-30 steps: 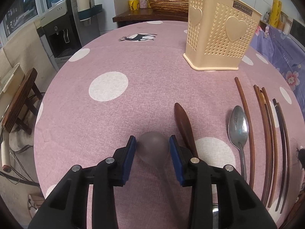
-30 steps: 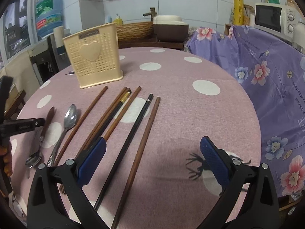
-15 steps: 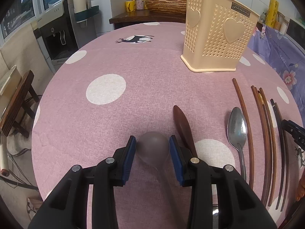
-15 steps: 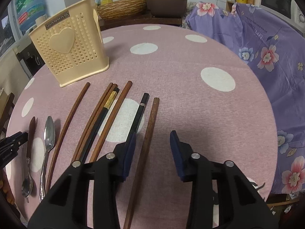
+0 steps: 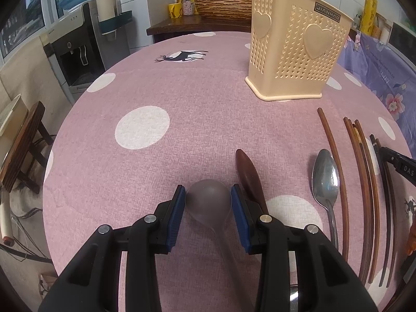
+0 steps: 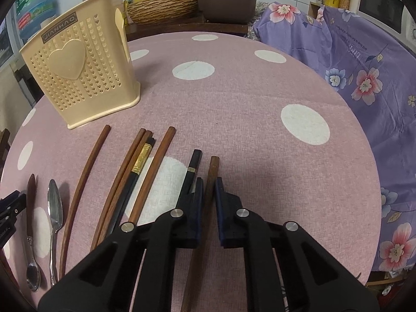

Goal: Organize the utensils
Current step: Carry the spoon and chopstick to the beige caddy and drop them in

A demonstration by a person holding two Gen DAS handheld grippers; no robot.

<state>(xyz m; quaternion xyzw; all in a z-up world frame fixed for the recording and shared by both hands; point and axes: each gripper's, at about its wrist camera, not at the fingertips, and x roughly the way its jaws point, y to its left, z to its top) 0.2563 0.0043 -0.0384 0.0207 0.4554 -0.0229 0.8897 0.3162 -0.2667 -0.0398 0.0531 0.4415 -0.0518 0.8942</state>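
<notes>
Angling downward in the left wrist view, your left gripper (image 5: 208, 200) clamps the translucent spoon (image 5: 209, 202) at its bowl on the pink tablecloth (image 5: 156, 169), beside one wooden spoon (image 5: 249, 179) and one metal spoon (image 5: 325, 179). In the right wrist view, your right gripper (image 6: 208, 192), tilted down, pinches the rightmost brown chopstick (image 6: 212, 171); seven chopsticks lie before one beige utensil holder (image 6: 78, 78).

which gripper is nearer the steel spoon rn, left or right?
Left. The left gripper sits beside the steel spoon, with only a brown handle between. The right gripper is farther off, across the chopsticks, shut on the outermost brown chopstick.
</notes>
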